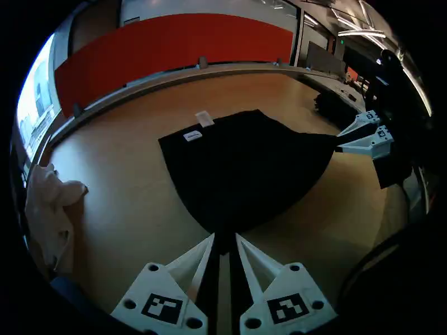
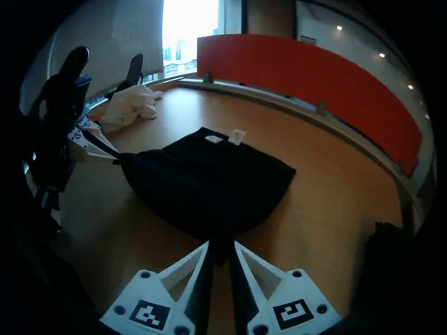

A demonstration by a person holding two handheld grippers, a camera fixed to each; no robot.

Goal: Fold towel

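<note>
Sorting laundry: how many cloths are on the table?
2: central black towel, held by left gripper and right gripper; cream cloth bunched by the table edge. A dark heap farther off may be a third.

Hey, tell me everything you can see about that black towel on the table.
The black towel looks like plain, soft, dark cloth, with two small white tags near its far edge. Its far part lies flat on the wooden table. Its near edge is raised and stretched between two corners, one pinched in the left tongs, the other in the right tongs.
</note>
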